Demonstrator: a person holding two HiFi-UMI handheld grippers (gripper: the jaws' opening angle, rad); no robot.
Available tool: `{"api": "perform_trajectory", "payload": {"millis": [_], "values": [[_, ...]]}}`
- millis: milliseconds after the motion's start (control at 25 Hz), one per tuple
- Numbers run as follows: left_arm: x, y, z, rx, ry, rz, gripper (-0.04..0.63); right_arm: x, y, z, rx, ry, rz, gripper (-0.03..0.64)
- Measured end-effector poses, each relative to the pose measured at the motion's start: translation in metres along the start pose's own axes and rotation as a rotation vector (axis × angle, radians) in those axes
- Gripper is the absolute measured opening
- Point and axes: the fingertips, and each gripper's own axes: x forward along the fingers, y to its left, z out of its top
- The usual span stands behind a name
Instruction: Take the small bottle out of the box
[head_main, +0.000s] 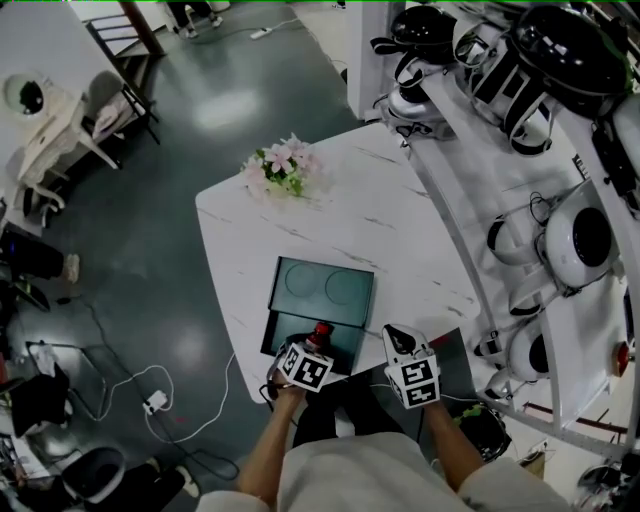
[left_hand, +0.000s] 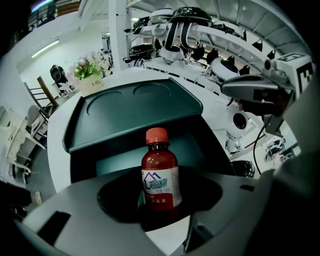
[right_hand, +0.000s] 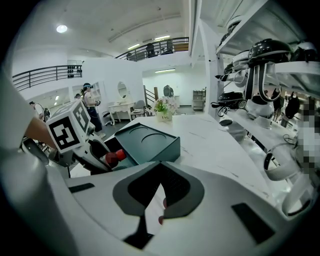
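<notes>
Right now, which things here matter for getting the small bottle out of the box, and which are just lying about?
In the job:
small bottle, between the left tongs
box, lid open

Lying about:
flowers
headgear on the shelf
floor cables
right tongs, shut and empty

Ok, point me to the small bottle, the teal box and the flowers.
small bottle (left_hand: 161, 186): left gripper view, on its label.
teal box (head_main: 322, 288): head view, on its panel with two round recesses.
flowers (head_main: 283, 165): head view, on the pink blooms.
</notes>
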Motion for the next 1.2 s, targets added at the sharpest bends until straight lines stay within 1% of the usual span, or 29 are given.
{"api": "perform_trajectory", "payload": {"millis": [240,360,640,720,800,1040,1200], "values": [[-0.026,0.013,0.012,-0.019,-0.173,0.045,0.236,0.002,0.006,0.005,-0.011,0.001,0.007,0.021],[-0.046,0.022,0.025,-0.038,-0.279,0.073,0.236,0.006,0.010,0.009,-0.019,-0.002,0.013,0.020],[-0.096,0.047,0.039,-0.179,-0.517,0.122,0.237,0.010,0.018,0.023,-0.041,-0.018,0.024,0.021],[-0.104,0.054,0.038,-0.230,-0.558,0.128,0.238,0.010,0.021,0.028,-0.042,-0.022,0.027,0.021],[-0.112,0.058,0.035,-0.261,-0.598,0.124,0.238,0.008,0.024,0.032,-0.040,-0.027,0.026,0.021],[-0.145,0.067,0.040,-0.281,-0.707,0.128,0.238,-0.002,0.028,0.057,-0.036,-0.079,0.003,0.021],[-0.171,0.073,0.054,-0.269,-0.770,0.140,0.238,-0.010,0.029,0.083,-0.045,-0.136,-0.015,0.020]]}}
